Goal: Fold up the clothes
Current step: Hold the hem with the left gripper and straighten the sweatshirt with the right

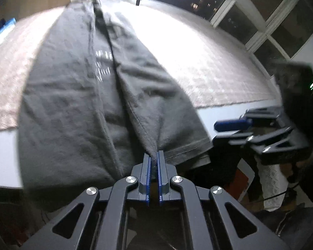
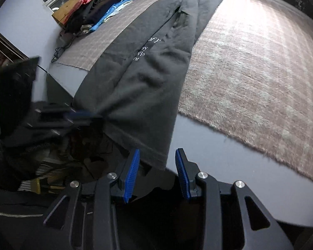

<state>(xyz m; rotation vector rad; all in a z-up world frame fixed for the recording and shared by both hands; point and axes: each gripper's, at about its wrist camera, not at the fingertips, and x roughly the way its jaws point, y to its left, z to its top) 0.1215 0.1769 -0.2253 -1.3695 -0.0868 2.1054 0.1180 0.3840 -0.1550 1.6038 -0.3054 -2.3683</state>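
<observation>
Left gripper [image 1: 154, 158] pinching shirt [image 1: 73, 95] hem, print seemingly half-hidden

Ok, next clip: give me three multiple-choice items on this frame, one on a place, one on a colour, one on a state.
1. Where does the grey garment lie?
A. On the pale rug, hem over the table edge
B. In a basket
C. On a hanger

2. What colour are the gripper pads?
A. Red
B. Blue
C. Yellow

3. How is the left gripper?
A. Open above the rug
B. Shut on the garment's hem
C. Shut on nothing

Key:
1 A, since the garment stretches along the rug and its hem hangs past the edge.
2 B, since both views show blue ribbed pads.
3 B, since cloth bunches between its closed fingers, while the right gripper stands open, gripping nothing.
</observation>
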